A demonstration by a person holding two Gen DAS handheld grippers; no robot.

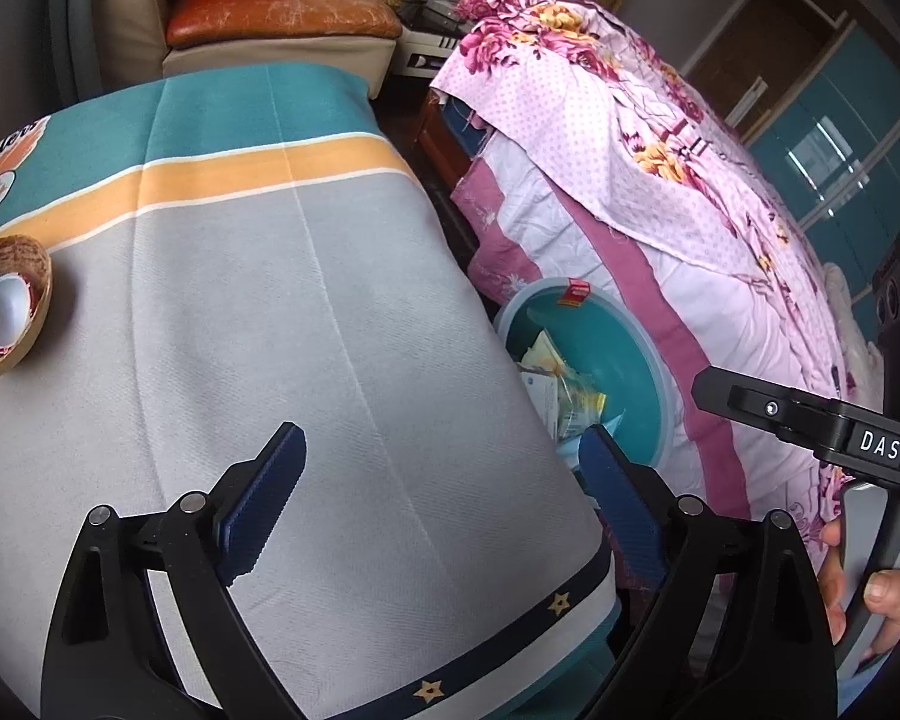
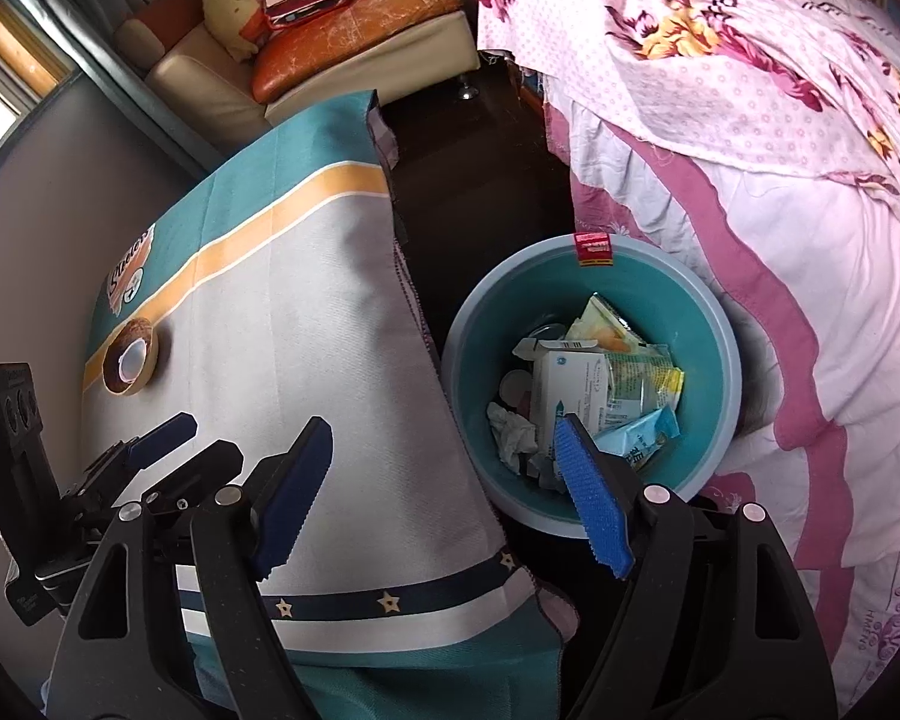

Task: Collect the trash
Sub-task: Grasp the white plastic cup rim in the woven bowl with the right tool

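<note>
Pink flowered bedding fills the right side of the room, with a cream sofa at the back. Beside the bed stands a table under a grey, teal and yellow cloth. Between table and bed, on the dark floor, sits a teal bin holding the trash: boxes, wrappers and crumpled paper. A coconut-shell bowl rests on the cloth. Left gripper hangs over the table's edge, spread wide, empty. Right gripper hovers near the bin, also spread, holding nothing.
</note>
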